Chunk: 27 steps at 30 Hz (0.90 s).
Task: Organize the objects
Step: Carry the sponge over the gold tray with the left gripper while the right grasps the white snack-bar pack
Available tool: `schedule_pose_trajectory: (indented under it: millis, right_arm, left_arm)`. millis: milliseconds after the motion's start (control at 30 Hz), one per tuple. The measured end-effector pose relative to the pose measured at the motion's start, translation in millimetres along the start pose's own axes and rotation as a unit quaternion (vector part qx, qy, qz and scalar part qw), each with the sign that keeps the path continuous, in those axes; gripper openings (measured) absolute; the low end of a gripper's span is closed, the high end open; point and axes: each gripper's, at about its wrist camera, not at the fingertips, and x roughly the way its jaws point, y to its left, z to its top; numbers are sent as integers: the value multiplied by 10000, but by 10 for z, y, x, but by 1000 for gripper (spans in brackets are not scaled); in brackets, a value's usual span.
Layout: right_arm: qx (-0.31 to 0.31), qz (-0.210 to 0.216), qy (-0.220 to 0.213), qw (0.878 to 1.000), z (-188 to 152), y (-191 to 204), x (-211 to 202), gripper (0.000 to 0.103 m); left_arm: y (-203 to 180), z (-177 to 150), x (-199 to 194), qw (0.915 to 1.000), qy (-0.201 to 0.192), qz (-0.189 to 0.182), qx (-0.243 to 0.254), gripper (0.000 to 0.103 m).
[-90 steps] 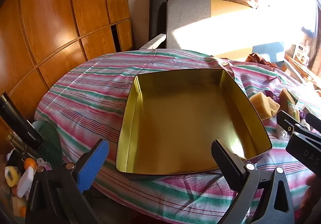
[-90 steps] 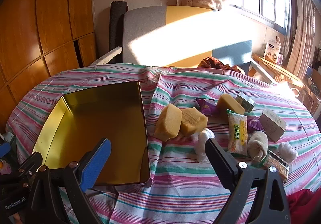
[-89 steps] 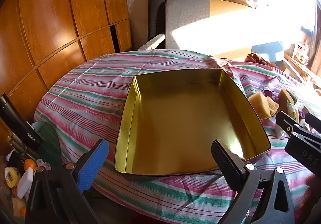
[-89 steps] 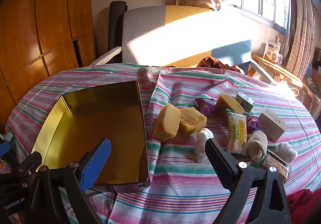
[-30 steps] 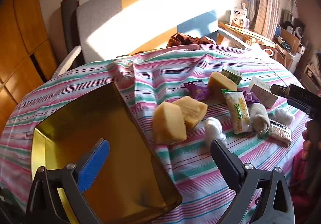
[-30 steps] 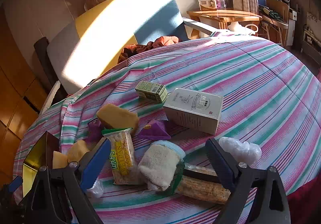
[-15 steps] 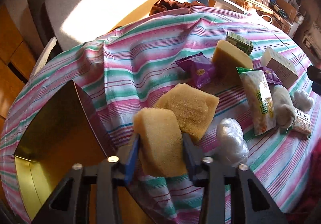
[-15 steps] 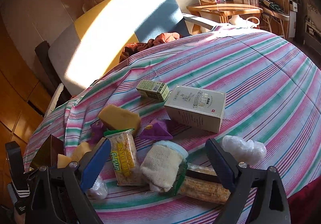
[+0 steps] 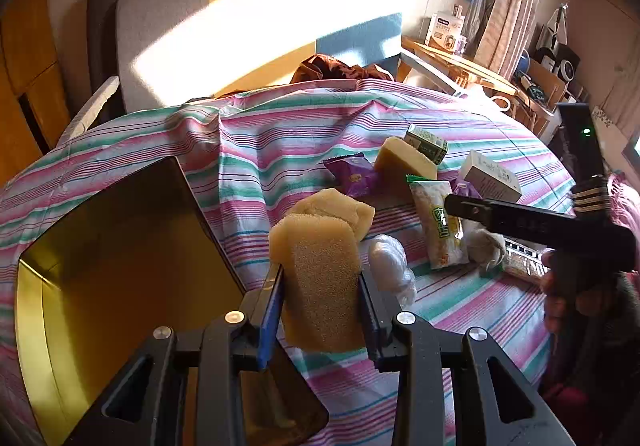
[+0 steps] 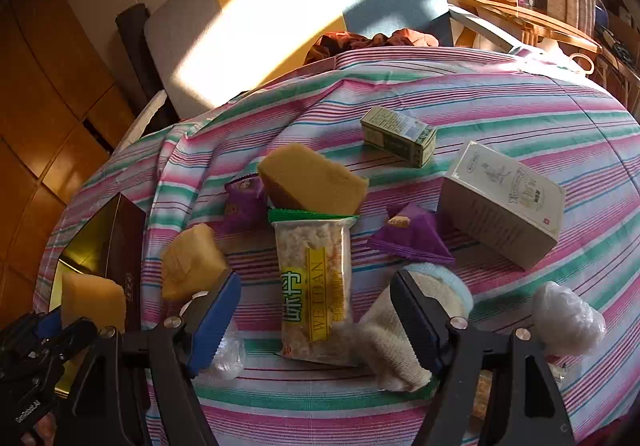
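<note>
My left gripper (image 9: 320, 310) is shut on a yellow sponge (image 9: 320, 286) and holds it lifted by the right wall of the open gold tin (image 9: 120, 270). It also shows in the right wrist view (image 10: 90, 304) at far left. My right gripper (image 10: 316, 320) is open, its jaws either side of a clear snack packet (image 10: 316, 278) with a yellow label. A second sponge (image 9: 340, 208) lies on the striped cloth just beyond the held one. A third sponge (image 10: 312, 178) lies further back.
On the striped tablecloth (image 10: 500, 102) lie a white box (image 10: 504, 202), a small green box (image 10: 400, 136), purple wrappers (image 10: 412, 238), a rolled white cloth (image 10: 404, 330) and plastic-wrapped white balls (image 10: 568, 318). A grey and yellow chair (image 9: 240, 26) stands behind the table.
My left gripper has lifted the sponge off the cloth toward the tin. My right gripper has moved down and forward over the snack packet.
</note>
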Motion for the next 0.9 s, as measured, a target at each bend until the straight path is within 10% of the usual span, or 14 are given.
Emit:
schedule_pose_trajectory:
  millis: [233,367,900]
  right_arm:
    - [-468,-459,220,9976,-25,125,241,72]
    - [-672,-611,467,9948,-46,161,378,40]
    - [-975,-514,11,9939,-61,309,141,39]
  left_arm:
    - [259,-223,-373,9990,-199,26,-393,36]
    - [585,-357,-572,9958,-305,258,-819,36]
    - [2382,-395,-435,9632,50,1591,-2167,37]
